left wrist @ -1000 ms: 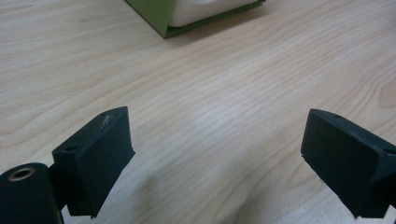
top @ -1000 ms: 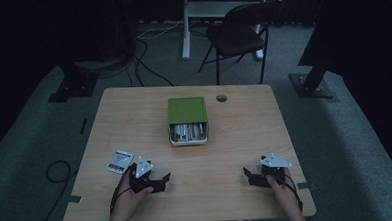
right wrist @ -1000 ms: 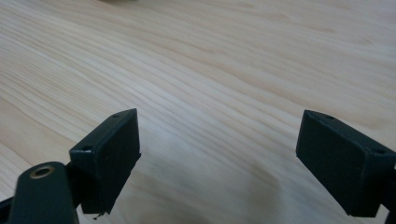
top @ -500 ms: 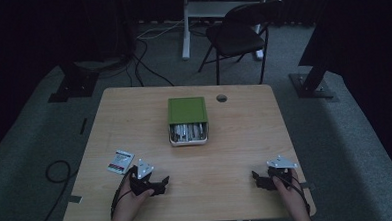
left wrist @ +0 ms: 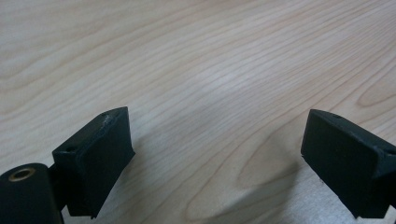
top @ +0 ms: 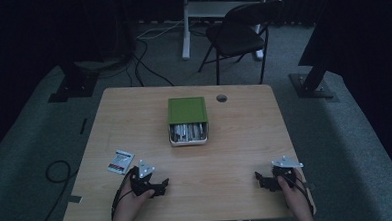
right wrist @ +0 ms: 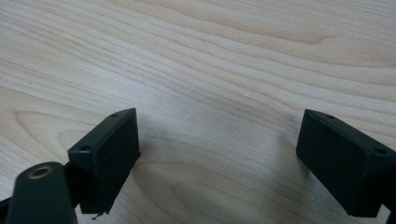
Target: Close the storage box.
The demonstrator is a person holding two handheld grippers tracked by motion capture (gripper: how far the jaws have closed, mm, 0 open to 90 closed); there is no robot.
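Observation:
A green box (top: 187, 111) with its drawer pulled out toward me sits mid-table; several pale sticks lie in the drawer (top: 188, 132). A small white and red packet (top: 120, 161) lies at the near left. My left gripper (top: 162, 185) rests on the table just right of the packet, held by a hand, jaws open over bare wood (left wrist: 215, 140). My right gripper (top: 259, 180) rests near the table's near right corner, also open over bare wood (right wrist: 217, 149).
The wooden table (top: 245, 138) has a round cable hole (top: 221, 98) behind the box. A folding chair (top: 241, 36) and a white desk leg (top: 185, 26) stand beyond the far edge. Cables (top: 56, 171) lie on the grey floor at left.
The right gripper has shifted a little to the right and toward the near edge. The left gripper has stayed put.

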